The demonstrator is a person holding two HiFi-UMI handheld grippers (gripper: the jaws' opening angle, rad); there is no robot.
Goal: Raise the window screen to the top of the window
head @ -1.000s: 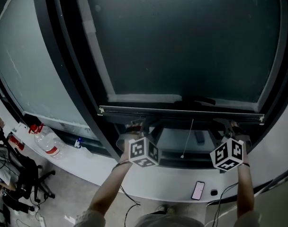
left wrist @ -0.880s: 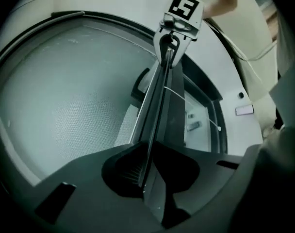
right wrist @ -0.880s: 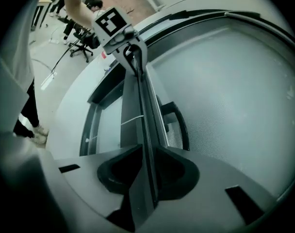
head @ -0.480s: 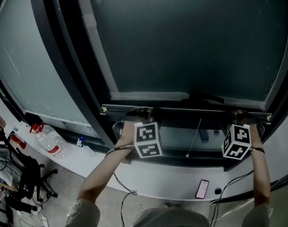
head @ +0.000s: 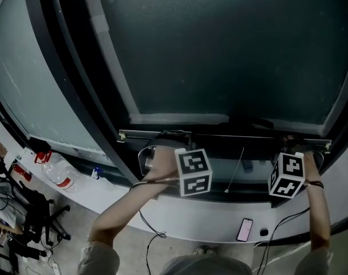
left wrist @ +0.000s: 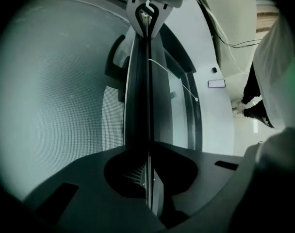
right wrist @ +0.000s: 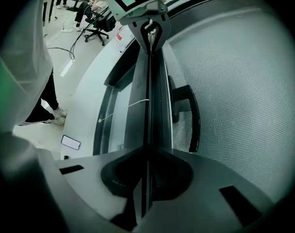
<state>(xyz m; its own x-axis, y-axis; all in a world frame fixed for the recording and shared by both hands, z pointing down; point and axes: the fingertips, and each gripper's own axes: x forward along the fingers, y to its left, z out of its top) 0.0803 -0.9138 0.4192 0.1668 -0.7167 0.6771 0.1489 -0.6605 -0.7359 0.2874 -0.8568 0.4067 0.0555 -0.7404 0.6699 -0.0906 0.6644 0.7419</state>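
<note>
The window screen is a dark mesh [head: 220, 50] with a thin metal bottom bar [head: 225, 135] running across the window. My left gripper [head: 171, 137] is at the bar's left part. In the left gripper view its jaws [left wrist: 147, 176] are closing, with the bar's edge [left wrist: 142, 81] pinched between them. My right gripper [head: 292, 141] holds the bar's right end, and the right gripper view shows it [right wrist: 146, 171] shut on the same bar [right wrist: 151, 96]. Each gripper appears at the far end of the bar in the other's view.
A white pull cord [head: 236, 168] hangs below the bar. A black handle [right wrist: 191, 115] sits on the frame behind the mesh. On the sill lie a phone [head: 243, 229] and a water bottle [head: 56, 173]. An office chair [head: 31, 216] stands at lower left.
Both grippers have moved up from under the bar onto it and rolled. The left jaws have narrowed onto the bar's edge.
</note>
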